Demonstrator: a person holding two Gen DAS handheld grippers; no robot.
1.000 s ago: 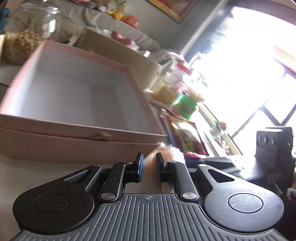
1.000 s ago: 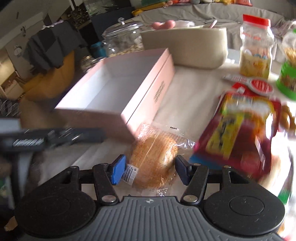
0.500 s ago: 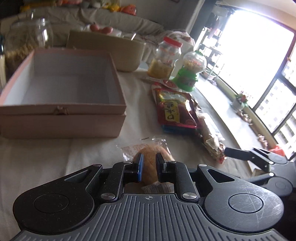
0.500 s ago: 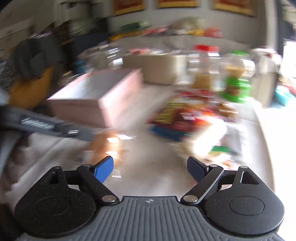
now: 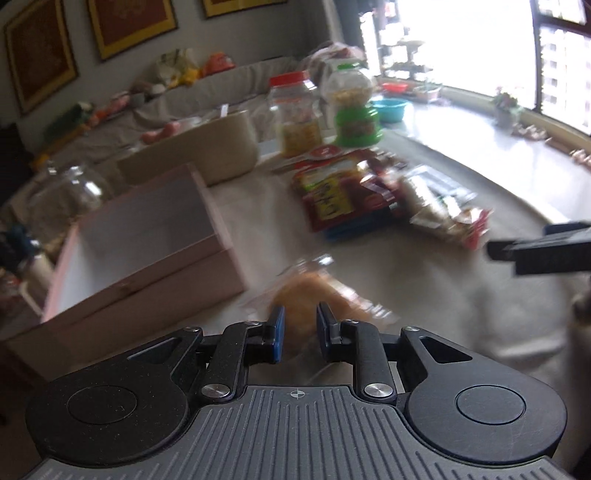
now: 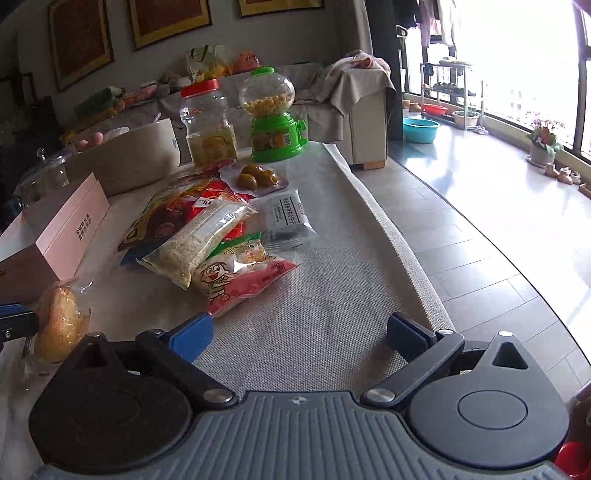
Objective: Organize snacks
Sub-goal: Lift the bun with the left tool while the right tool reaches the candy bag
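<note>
Zero snacks sitting in pink box (image 5: pixel 155 218) yet | L gripper (image 5: pixel 298 334) jaws opening, wrapped bun (image 5: pixel 314 295) between, contact unclear | R gripper (image 6: pixel 299 336) opening wide, nothing inside | snack pile (image 6: pixel 218 240) waiting on table (image 6: pixel 332 295)

A home living room: draped sofa (image 6: pixel 343 96), framed pictures (image 6: pixel 166 22), big windows (image 6: pixel 517 55), snack-strewn table (image 6: pixel 332 295).
</note>
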